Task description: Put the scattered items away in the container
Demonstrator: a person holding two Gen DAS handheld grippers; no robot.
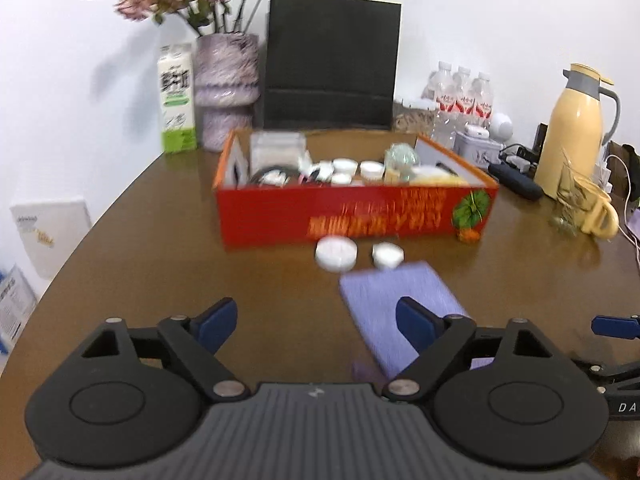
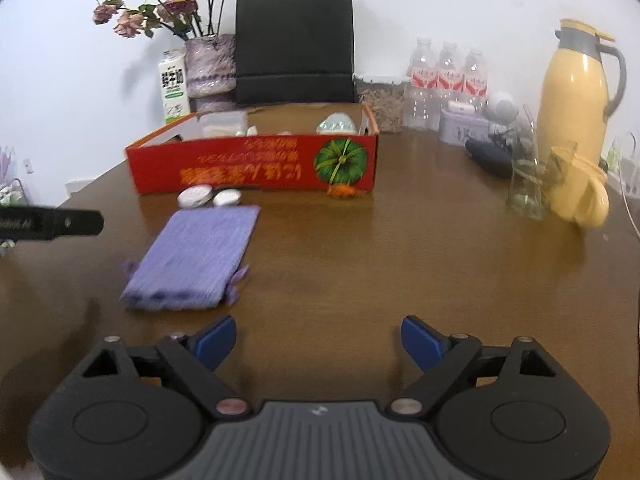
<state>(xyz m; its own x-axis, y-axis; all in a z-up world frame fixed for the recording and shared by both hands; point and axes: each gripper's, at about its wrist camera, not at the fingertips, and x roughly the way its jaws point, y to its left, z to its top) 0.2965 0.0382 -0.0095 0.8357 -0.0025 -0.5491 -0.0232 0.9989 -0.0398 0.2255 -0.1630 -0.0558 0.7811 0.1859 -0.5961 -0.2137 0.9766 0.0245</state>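
Jaws of the left gripper (image 1: pixel 316 322) stand wide and hold nothing in the left wrist view; its right finger overlaps the flat lilac woven fabric pouch (image 1: pixel 394 300) at lower centre of the frame, though whether it touches the cloth I cannot tell; above the pouch, just before the front wall of the red cardboard box (image 1: pixel 352 212), sit a round white lidded jar (image 1: pixel 335 254) and a smaller white jar (image 1: pixel 387 255), close side by side; the box at frame centre already holds several white jars and other small things; the brown wooden table (image 1: pixel 160 248) carries all of it.

Right wrist view: the right gripper (image 2: pixel 319 344) is likewise spread wide and empty, over bare table at lower centre; the pouch (image 2: pixel 196 258) lies to the left of centre, well clear of its fingers, with both jars between pouch and box (image 2: pixel 256 168).

Judged from this, the pouch is the nearest loose item; a good pickup would pinch one short edge, since a flat cloth gives little to grip from above, then lift clear of the jars before carrying it over the box wall.
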